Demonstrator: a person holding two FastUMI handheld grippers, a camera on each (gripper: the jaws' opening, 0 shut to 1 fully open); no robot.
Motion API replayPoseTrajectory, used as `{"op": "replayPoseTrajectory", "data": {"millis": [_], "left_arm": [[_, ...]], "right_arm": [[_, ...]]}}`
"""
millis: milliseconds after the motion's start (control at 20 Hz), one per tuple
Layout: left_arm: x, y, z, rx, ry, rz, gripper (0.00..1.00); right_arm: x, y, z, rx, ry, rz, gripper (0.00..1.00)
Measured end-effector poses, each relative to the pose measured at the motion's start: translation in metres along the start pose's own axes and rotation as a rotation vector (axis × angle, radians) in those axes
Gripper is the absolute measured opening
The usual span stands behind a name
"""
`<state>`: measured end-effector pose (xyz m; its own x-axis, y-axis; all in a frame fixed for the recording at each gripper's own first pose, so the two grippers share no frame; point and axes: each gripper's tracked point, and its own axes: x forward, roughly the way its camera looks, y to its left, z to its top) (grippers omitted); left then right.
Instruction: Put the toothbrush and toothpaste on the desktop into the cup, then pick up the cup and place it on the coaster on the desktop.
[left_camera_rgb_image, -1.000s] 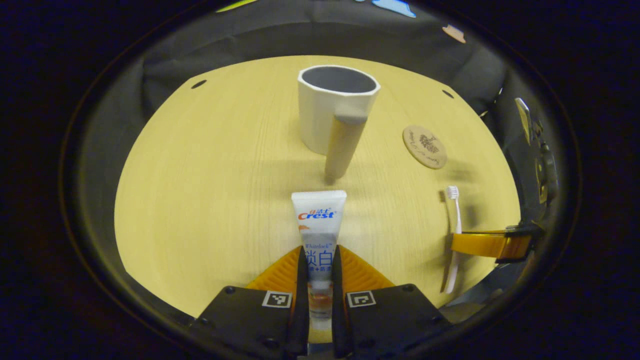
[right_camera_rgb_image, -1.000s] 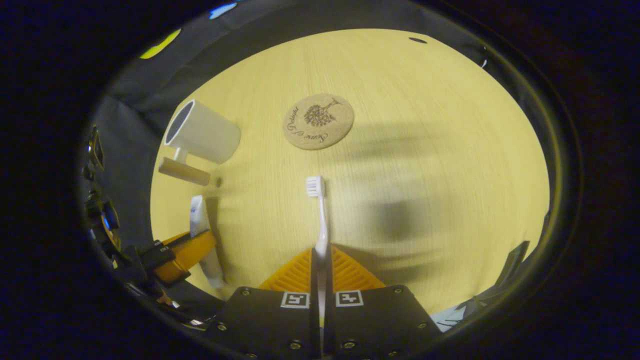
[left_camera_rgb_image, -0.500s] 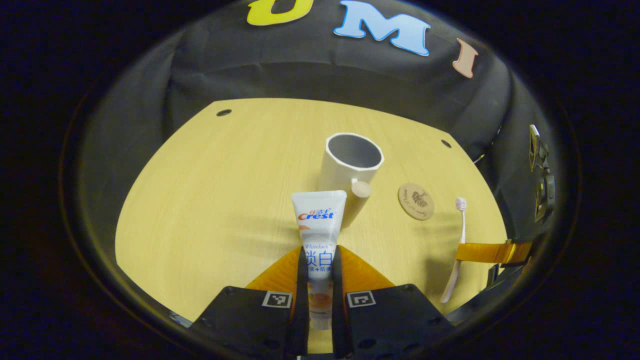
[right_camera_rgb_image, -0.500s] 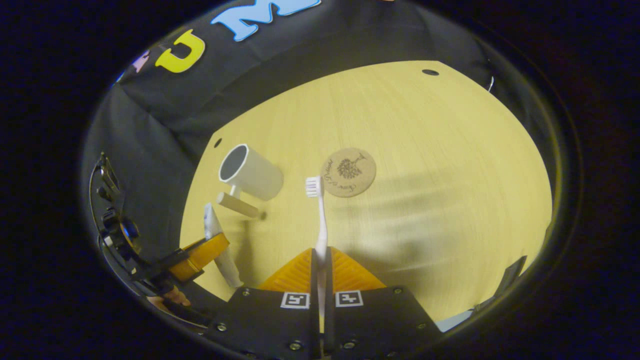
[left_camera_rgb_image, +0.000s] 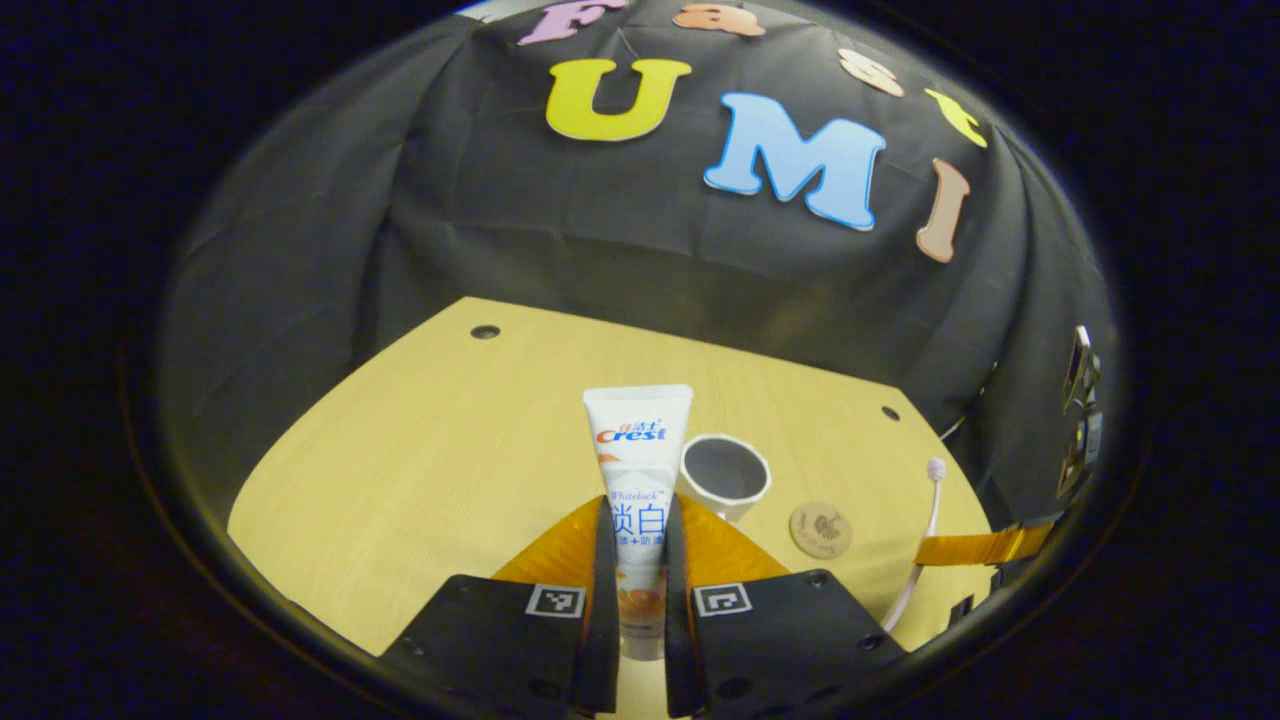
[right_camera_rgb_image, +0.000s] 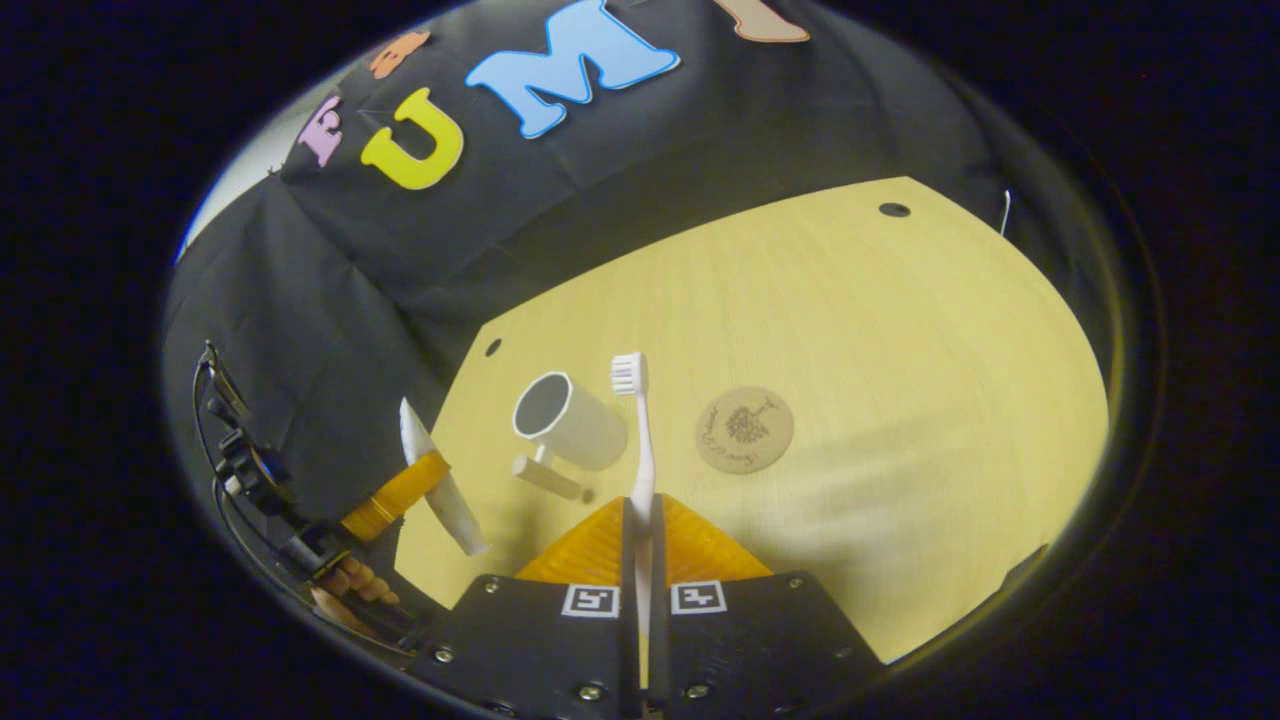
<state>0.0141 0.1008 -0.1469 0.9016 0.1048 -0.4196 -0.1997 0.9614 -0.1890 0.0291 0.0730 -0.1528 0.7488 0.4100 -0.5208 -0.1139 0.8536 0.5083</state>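
Observation:
My left gripper is shut on the white toothpaste tube, held high above the desk with the tube's flat end pointing forward. Just right of the tube and far below stands the white cup, open mouth up. My right gripper is shut on the white toothbrush, bristle head forward, above the desk. In the right gripper view the cup with its wooden handle sits left of the brush, and the round cork coaster lies to its right. The left gripper with the tube shows at the left there.
The light wooden desktop has small dark holes near its back corners. The black cloth wall rises behind it. In the left gripper view the coaster lies right of the cup, and the right gripper holds the toothbrush at the right edge.
Both grippers have risen well above the desk with the toothpaste and toothbrush still held. The cup and coaster look smaller and lower, and more of the back wall shows.

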Motion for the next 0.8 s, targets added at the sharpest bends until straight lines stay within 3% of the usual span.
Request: {"op": "replayPoseTrajectory", "data": {"millis": [550,800], "left_arm": [[0.027,-0.03,0.089,-0.021,-0.365,-0.129,0.25],[0.05,-0.054,0.1,-0.037,-0.392,-0.205,0.24]], "right_arm": [[-0.01,0.017,0.035,-0.07,-0.131,0.025,0.04],[-0.02,0.018,0.042,-0.09,-0.158,0.001,0.04]]}}
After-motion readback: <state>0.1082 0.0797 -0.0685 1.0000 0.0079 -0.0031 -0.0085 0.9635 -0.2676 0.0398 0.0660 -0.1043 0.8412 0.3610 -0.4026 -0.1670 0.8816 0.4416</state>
